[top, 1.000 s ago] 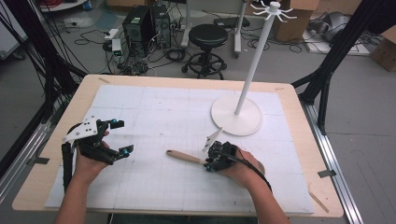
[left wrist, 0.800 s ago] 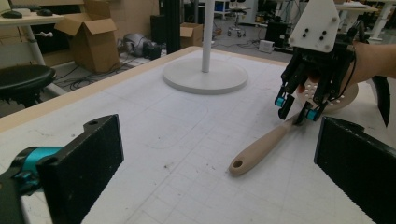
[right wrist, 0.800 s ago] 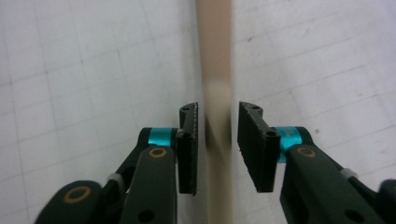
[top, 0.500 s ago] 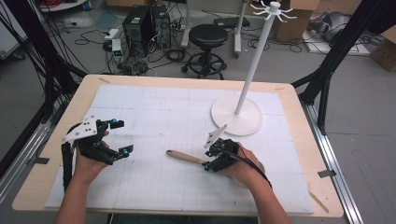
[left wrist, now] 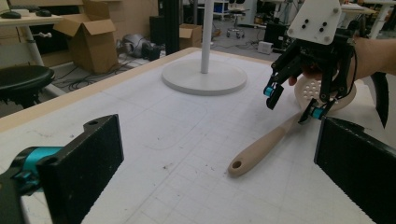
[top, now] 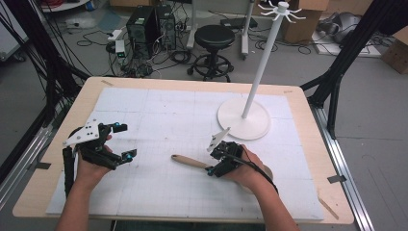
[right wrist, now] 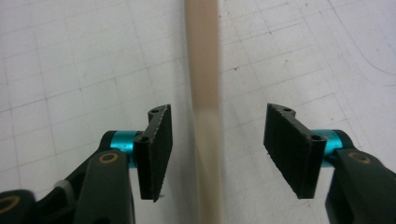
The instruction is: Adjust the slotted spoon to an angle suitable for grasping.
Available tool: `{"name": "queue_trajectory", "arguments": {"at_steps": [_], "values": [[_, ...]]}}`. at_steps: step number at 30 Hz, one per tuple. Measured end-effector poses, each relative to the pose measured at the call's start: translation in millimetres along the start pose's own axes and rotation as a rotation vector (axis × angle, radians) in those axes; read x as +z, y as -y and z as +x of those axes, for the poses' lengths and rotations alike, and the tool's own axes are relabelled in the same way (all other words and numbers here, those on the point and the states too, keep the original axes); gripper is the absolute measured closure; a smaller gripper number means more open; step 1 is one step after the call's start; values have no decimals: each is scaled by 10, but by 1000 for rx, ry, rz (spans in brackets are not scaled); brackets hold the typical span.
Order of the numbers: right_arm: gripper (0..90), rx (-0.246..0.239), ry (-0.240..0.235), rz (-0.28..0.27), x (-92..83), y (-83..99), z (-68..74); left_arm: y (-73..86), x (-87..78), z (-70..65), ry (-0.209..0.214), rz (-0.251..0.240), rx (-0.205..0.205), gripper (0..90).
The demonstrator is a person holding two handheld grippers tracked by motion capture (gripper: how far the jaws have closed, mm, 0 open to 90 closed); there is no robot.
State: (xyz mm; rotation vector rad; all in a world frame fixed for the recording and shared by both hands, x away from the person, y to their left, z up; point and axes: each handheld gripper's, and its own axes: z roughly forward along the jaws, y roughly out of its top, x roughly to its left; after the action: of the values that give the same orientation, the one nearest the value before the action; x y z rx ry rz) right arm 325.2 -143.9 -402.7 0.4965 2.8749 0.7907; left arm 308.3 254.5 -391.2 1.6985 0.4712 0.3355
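The pale wooden worktop (top: pixel 308 103) carries a white gridded mat (top: pixel 163 115) over most of its top. Toward the far right of that mat stands a white coat-rack-style stand with a round flat base (top: pixel 244 120) and a thin upright pole topped by short hooks; this stand serves as the landmark.

On the near side of the stand's base, and slightly left of it, lies a light wooden slotted spoon with a long rounded handle (top: pixel 190 161). Its handle points left, away from the stand, with a small hole at the free end, and its perforated round head (left wrist: pixel 314 89) lies at the right end under the person's right hand.

The right gripper (top: pixel 216 167), black with teal joints, hangs on the near side of the base directly over the handle of the spoon. In the right gripper view its jaws stand wide apart, one on each side of the handle, with clear gaps.

The left gripper (top: pixel 123 141), far left of the stand, has its jaws spread wide with nothing between them.
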Motion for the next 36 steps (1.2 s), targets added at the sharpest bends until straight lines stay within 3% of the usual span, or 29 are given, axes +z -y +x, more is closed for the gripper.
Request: {"name": "queue_trajectory", "arguments": {"at_steps": [11,15,16,18,26,29,30,31,36], "values": [[401,3,-24,81,179,-92,-6,4,6,1,0,1,-4,19],[491,29,-41,138,266,-113,-19,4,3,3,-3,1,-4,18],[629,41,-30,142,248,-121,-25,4,3,2,-2,0,-3,18],[738,27,-40,143,247,-127,-13,2,4,3,1,2,1,18],[749,11,-16,159,241,-149,25,-3,-9,1,-2,-7,-2,18],[749,3,-1,136,179,-151,31,-3,-19,9,-4,-10,-3,18],[749,18,3,87,82,-138,13,-2,-18,11,-4,-10,-1,18],[749,18,3,87,82,-138,13,-2,-18,12,-5,-8,-1,18],[750,60,21,-65,-275,-82,-29,-3,-13,6,-4,-6,-2,18]]}}
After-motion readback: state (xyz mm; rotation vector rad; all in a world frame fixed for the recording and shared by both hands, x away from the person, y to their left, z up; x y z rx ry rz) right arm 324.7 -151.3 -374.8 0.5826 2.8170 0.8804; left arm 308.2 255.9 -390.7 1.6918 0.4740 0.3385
